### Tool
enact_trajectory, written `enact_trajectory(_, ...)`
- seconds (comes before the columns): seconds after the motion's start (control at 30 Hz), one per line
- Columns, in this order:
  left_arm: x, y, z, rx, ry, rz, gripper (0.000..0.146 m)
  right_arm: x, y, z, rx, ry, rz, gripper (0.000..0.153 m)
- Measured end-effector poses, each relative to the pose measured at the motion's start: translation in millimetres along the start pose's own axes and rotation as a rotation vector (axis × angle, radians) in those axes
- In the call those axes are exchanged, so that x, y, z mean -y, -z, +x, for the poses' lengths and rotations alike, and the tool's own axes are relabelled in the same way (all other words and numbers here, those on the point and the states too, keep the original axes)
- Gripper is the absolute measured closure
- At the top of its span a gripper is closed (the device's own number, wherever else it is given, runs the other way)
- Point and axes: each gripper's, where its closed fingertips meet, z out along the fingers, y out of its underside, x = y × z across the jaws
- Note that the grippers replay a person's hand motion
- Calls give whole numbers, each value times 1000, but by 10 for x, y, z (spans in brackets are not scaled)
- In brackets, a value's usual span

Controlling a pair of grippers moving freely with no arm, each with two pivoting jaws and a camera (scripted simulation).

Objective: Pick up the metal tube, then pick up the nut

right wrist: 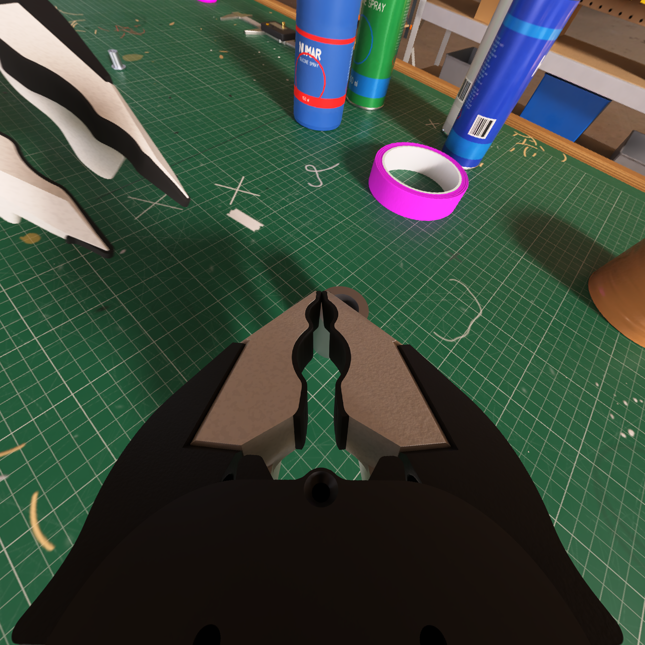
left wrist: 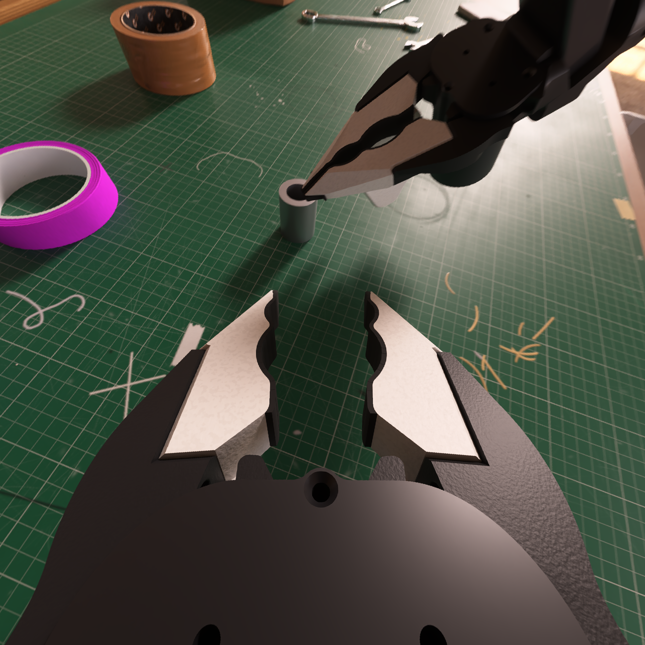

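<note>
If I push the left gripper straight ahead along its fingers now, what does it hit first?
Probably the metal tube, standing upright on the green mat just ahead of the open left gripper. The right gripper already has its tips at the tube's rim, so it lies in that line too. Depth is uncertain.

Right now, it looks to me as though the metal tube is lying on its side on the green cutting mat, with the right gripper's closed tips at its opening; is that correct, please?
Not quite: the metal tube stands upright on the green cutting mat, not on its side. The left wrist view shows it, with the right gripper and its closed tips at the tube's top opening.
</note>
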Motion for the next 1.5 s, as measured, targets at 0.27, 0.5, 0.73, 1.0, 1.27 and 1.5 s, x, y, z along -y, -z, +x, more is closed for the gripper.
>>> enact_trajectory(0.27, 39, -4, 255, -73, -6, 5, 96, 24, 16, 178, -38, -11, 35, 145)
enact_trajectory(0.5, -70, -79, 224, -68, -10, -49, 94, -24, 6, 331, -51, -17, 45, 142)
enact_trajectory(0.73, -4, -32, 193, -52, -5, -23, 94, -45, -14, 405, -76, 10, 51, 135)
enact_trajectory(1.0, 91, 25, 288, -57, -38, 17, 93, -59, -32, 439, 3, -98, 56, 102)
enact_trajectory(1.27, 84, 12, 323, -22, -105, 7, 92, -25, -70, 348, -15, 13, 43, 84)
enact_trajectory(1.5, 20, -32, 298, -37, -87, -12, 72, 27, -112, 341, 15, -18, 85, 82)
